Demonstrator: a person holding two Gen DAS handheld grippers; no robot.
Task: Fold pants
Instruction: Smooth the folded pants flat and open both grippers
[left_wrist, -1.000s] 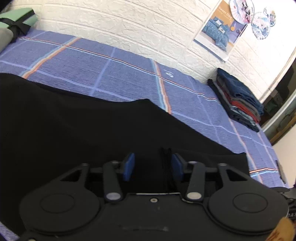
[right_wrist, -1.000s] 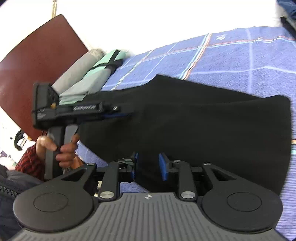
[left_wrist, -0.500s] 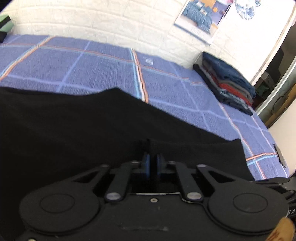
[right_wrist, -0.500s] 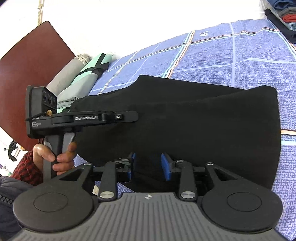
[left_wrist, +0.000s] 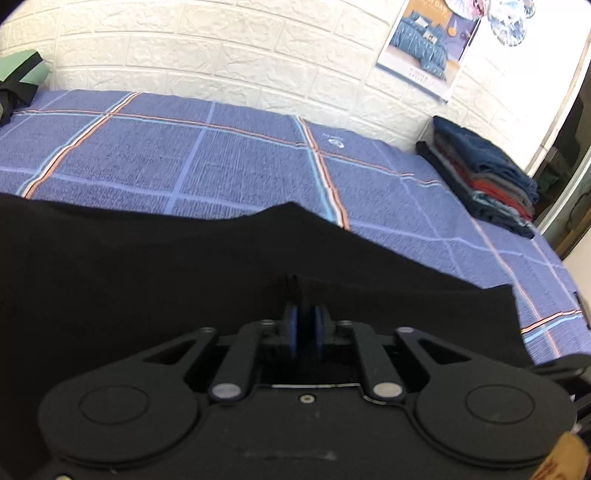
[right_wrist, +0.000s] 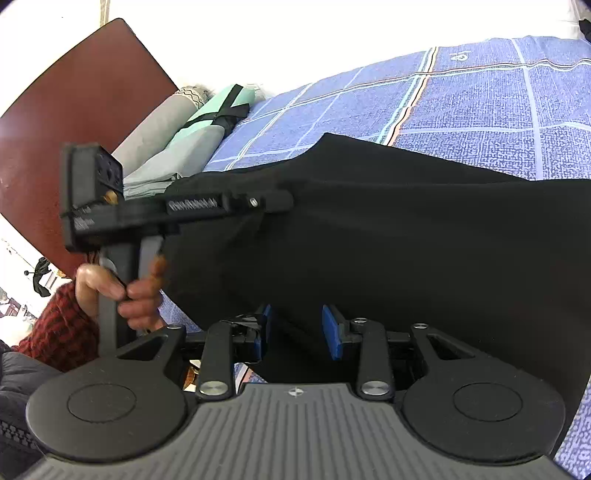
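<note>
Black pants (left_wrist: 155, 273) lie spread over a blue plaid bed sheet (left_wrist: 229, 158). My left gripper (left_wrist: 302, 325) is shut on a pinched fold of the pants' near edge and lifts it a little. In the right wrist view the pants (right_wrist: 406, 236) fill the middle. My right gripper (right_wrist: 295, 328) is open, its blue pads on either side of the pants' near edge. The left gripper (right_wrist: 284, 201) shows there too, held by a hand at the pants' left edge.
A stack of folded clothes (left_wrist: 487, 181) lies at the bed's far right by the white brick wall (left_wrist: 229, 55). Grey and green rolled bedding (right_wrist: 192, 129) and a brown headboard (right_wrist: 74, 110) stand at the left end of the bed.
My left gripper shut on the pants' edge and raised it. The right gripper stayed open at the near edge.
</note>
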